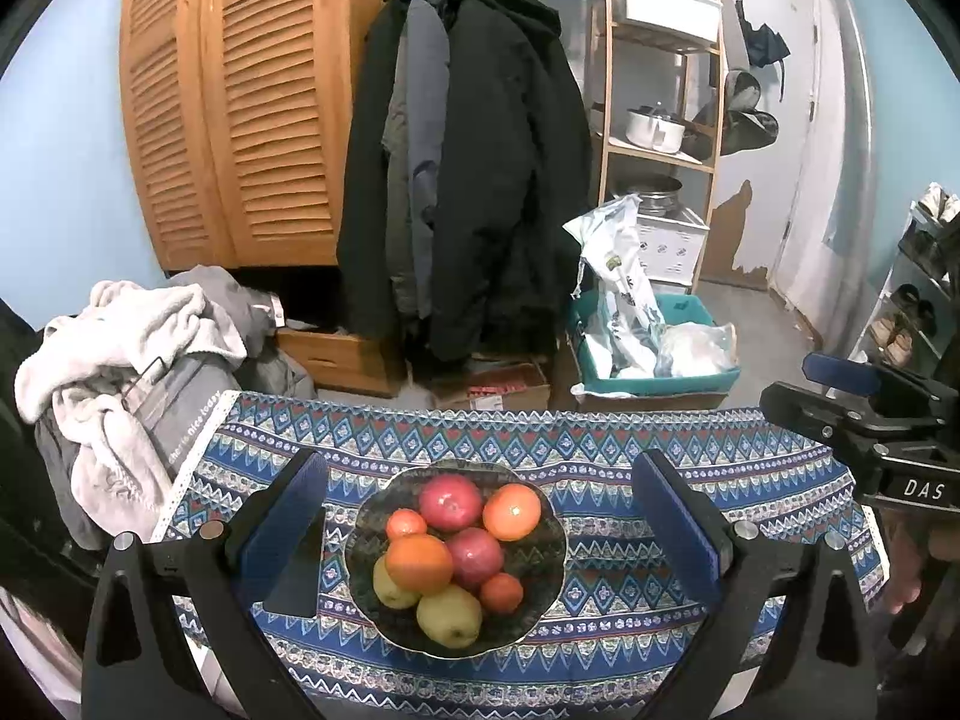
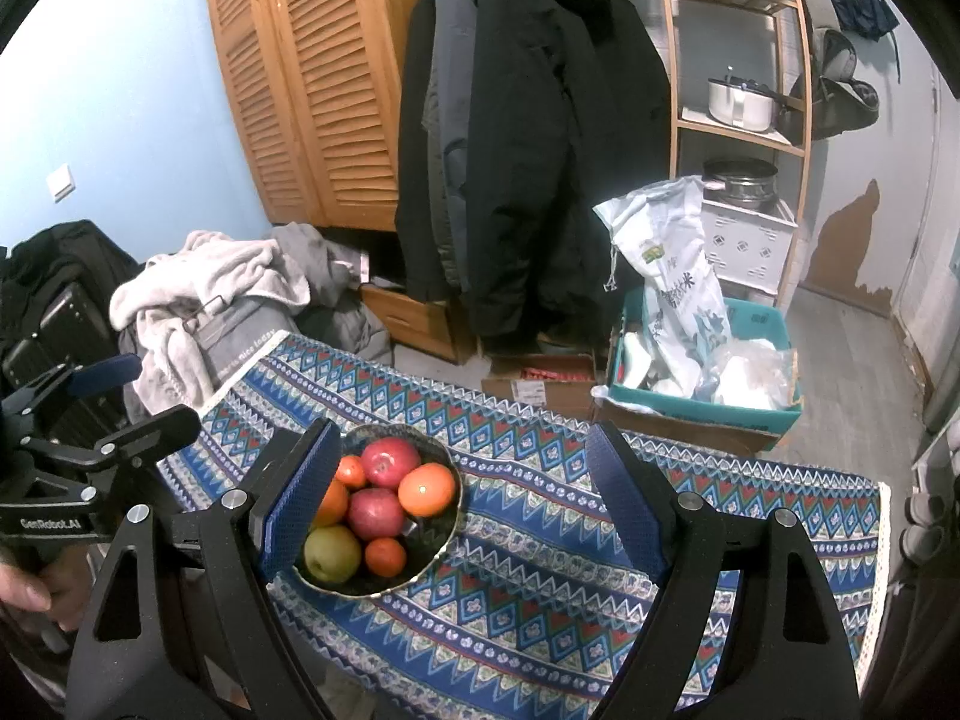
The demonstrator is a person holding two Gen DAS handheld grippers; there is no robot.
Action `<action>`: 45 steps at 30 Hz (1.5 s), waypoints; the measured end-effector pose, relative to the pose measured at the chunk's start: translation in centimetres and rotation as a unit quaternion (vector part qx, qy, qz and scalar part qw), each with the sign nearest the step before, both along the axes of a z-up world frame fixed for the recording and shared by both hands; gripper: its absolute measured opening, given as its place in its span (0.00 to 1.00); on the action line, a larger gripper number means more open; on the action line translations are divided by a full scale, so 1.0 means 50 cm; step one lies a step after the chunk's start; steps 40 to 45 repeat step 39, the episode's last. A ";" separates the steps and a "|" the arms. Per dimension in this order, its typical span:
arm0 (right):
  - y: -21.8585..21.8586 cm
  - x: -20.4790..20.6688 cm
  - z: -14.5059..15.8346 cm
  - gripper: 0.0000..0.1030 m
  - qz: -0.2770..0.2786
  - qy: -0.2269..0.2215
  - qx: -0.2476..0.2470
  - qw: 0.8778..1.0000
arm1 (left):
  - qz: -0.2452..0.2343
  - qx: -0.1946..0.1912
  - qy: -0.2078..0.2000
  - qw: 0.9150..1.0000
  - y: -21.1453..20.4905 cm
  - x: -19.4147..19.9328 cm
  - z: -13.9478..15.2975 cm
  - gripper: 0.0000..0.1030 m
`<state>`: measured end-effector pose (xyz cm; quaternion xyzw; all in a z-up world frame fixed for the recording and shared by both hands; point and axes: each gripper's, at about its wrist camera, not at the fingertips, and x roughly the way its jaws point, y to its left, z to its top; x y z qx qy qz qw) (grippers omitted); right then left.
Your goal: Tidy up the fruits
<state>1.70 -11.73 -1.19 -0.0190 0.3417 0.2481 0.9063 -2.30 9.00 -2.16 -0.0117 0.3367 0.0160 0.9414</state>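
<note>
A dark patterned bowl (image 1: 543, 594) sits on the blue patterned tablecloth (image 1: 630, 648). It holds several fruits: red apples (image 1: 450, 501), oranges (image 1: 512, 511), small tangerines (image 1: 501, 593) and yellow-green pears (image 1: 449, 615). My left gripper (image 1: 480, 516) is open and empty, hovering above the bowl with a finger on either side. In the right wrist view the bowl (image 2: 447, 531) lies left of centre. My right gripper (image 2: 468, 492) is open and empty, its left finger (image 2: 300, 498) over the bowl's left edge. The right gripper also shows in the left wrist view (image 1: 864, 408).
Beyond the table are a pile of laundry (image 1: 120, 354), hanging dark coats (image 1: 468, 168), a wooden louvred wardrobe (image 1: 240, 96), a teal box with bags (image 1: 648, 354) and a shelf rack with pots (image 1: 660, 120). The left gripper shows at the left edge of the right wrist view (image 2: 78, 420).
</note>
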 end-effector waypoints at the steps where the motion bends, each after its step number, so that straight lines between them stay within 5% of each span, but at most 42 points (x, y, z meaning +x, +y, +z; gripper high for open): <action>1: 0.000 0.001 0.001 0.80 -0.001 -0.001 0.000 1.000 | 0.000 0.002 0.001 1.000 -0.001 0.001 -0.001 0.99; 45: -0.024 -0.005 -0.002 0.80 -0.008 0.001 -0.003 1.000 | 0.004 0.014 -0.001 1.000 -0.012 -0.003 -0.002 0.99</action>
